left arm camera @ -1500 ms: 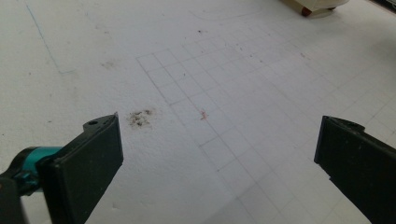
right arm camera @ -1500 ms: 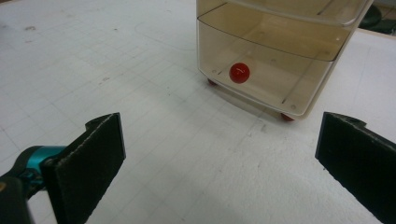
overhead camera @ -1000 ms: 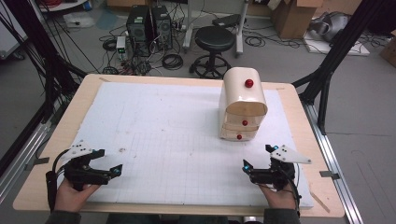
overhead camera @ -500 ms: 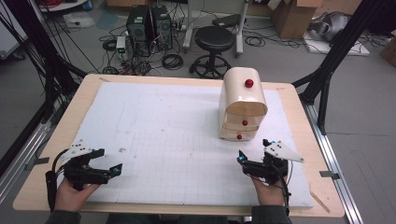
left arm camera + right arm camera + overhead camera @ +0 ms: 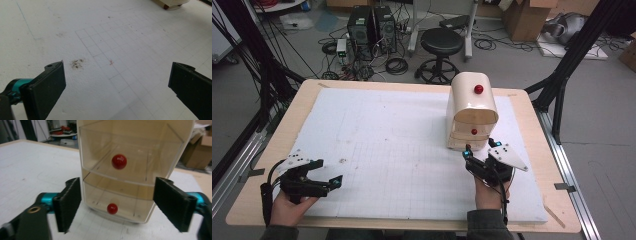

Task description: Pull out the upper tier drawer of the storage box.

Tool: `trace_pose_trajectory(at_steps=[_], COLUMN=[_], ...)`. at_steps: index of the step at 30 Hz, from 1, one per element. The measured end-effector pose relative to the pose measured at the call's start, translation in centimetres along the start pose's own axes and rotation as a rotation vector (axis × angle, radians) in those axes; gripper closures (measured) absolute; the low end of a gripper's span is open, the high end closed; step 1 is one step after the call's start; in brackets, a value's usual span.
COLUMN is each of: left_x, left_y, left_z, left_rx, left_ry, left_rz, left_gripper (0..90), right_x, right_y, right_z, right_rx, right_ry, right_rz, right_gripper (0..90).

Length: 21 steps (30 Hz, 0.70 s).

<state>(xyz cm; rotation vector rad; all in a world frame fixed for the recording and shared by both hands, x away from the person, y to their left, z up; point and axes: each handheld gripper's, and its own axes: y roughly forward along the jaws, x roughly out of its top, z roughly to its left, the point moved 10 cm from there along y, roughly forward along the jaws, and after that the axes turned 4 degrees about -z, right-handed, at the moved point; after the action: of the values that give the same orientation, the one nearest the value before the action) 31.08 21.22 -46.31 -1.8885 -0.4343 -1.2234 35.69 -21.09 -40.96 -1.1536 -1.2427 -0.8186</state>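
Observation:
A cream drawer cabinet (image 5: pixel 472 111) with red knobs stands at the far right of the white board (image 5: pixel 387 145). In the right gripper view its two clear drawer fronts face me, an upper knob (image 5: pixel 119 161) and a lower knob (image 5: pixel 112 208) showing. My right gripper (image 5: pixel 479 149) hovers just in front of the cabinet's base. Its jaws have just been closing, but they stand open with nothing pressed between them (image 5: pixel 117 200). My left gripper (image 5: pixel 329 171) rests near the front left corner, and its jaws are wide apart over bare board (image 5: pixel 117 80).
The board lies on a wooden table (image 5: pixel 287 120) with metal rails along both sides. Beyond the far edge are a black stool (image 5: pixel 441 42), computer towers (image 5: pixel 369 22) and cables on the floor. A small dirt smudge (image 5: pixel 77 63) marks the board.
My right gripper has moved forward and a little up toward the cabinet, and its jaws stand closer together. The left gripper has stayed in place.

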Motion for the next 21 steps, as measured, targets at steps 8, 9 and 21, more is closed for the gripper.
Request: trace_pose_trajectory(at_steps=[8,9,21], left_x=[0.0,0.0,0.0], left_y=[0.0,0.0,0.0], left_z=[0.1,0.1,0.2], left_rx=[0.003,0.002,0.005], left_ry=[-0.001,-0.001,-0.007], left_rz=[-0.002,-0.003,-0.002], left_gripper=[1.8,1.7,1.7], right_x=[1.3,1.3,1.1], right_y=[1.1,1.2,2.6], right_z=[0.3,0.4,0.4], right_rx=[-0.086,-0.096,-0.188], right_ry=[-0.004,-0.001,0.001], right_rz=[-0.049,-0.048,-0.037], right_gripper=[33.3,35.2,56.5])
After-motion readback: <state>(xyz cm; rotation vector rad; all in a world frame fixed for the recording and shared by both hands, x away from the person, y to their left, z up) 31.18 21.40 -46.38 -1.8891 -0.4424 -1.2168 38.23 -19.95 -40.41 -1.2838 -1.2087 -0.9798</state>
